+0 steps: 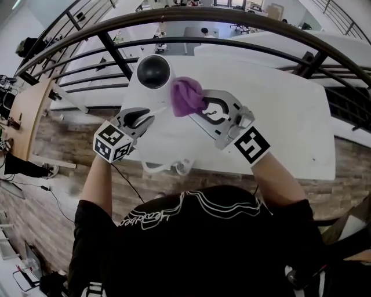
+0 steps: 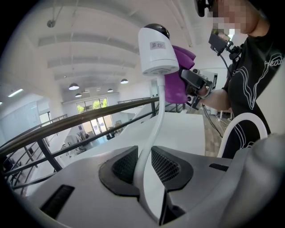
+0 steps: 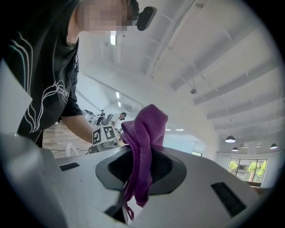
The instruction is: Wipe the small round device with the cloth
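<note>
The small round device [image 1: 153, 71] has a white body and a black dome, and it stands up on a thin white stalk [image 2: 153, 133]. My left gripper [image 1: 152, 113] is shut on that stalk, which runs between its black pads [image 2: 127, 164]. In the left gripper view the device head [image 2: 156, 49] rises above the jaws. A bunched purple cloth [image 1: 186, 96] is pinched in my right gripper [image 1: 200, 107], just right of the device head and touching or nearly touching it. In the right gripper view the cloth [image 3: 144, 147] hangs out from between the shut jaws.
A white table [image 1: 278, 116] lies under both grippers. A dark metal railing [image 1: 232, 17] curves behind it, with a drop to a lower floor beyond. A white loop [image 1: 168, 167] hangs at the table's near edge.
</note>
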Demonstrator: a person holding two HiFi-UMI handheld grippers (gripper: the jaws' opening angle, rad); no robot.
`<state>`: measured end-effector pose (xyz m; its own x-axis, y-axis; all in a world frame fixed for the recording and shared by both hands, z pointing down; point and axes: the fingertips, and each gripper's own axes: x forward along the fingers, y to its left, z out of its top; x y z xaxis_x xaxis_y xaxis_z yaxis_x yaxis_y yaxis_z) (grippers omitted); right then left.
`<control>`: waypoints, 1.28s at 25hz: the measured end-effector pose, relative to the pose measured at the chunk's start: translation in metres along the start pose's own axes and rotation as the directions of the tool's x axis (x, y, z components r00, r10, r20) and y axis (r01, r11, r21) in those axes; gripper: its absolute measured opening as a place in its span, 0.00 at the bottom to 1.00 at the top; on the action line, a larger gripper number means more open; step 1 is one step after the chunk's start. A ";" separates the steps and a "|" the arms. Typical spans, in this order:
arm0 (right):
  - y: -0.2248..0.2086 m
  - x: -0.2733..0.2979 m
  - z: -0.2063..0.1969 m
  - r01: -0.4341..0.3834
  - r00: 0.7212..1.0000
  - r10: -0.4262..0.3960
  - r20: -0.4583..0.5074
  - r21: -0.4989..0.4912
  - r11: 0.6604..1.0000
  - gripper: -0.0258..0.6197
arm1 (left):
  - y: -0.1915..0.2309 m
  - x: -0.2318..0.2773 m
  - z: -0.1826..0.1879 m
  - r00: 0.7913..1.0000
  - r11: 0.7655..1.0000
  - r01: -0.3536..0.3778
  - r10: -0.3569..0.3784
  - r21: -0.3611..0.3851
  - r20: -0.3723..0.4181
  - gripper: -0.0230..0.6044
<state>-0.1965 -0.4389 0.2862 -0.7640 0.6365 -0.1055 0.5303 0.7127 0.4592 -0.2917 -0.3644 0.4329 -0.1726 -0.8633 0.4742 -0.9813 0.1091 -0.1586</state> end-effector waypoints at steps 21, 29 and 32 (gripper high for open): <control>0.043 -0.051 -0.029 0.191 0.981 -0.162 -0.111 0.340 0.921 0.14 | -0.005 -0.059 0.027 0.960 0.987 -0.157 0.163 -0.043 0.228 0.29; 0.095 -0.075 0.043 0.277 0.961 -0.264 -0.083 0.338 0.900 0.14 | -0.074 -0.152 0.055 0.917 0.989 -0.041 0.094 -0.142 0.388 0.26; 0.118 -0.082 0.059 0.287 0.957 -0.281 -0.069 0.359 0.888 0.14 | -0.102 -0.177 0.055 0.896 0.981 0.020 0.069 -0.194 0.440 0.13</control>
<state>-0.0496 -0.3901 0.2972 -0.9058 0.3885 -0.1694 0.3839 0.9214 0.0605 -0.1559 -0.2500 0.3172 -0.1848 -0.9822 0.0330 -0.9824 0.1856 0.0222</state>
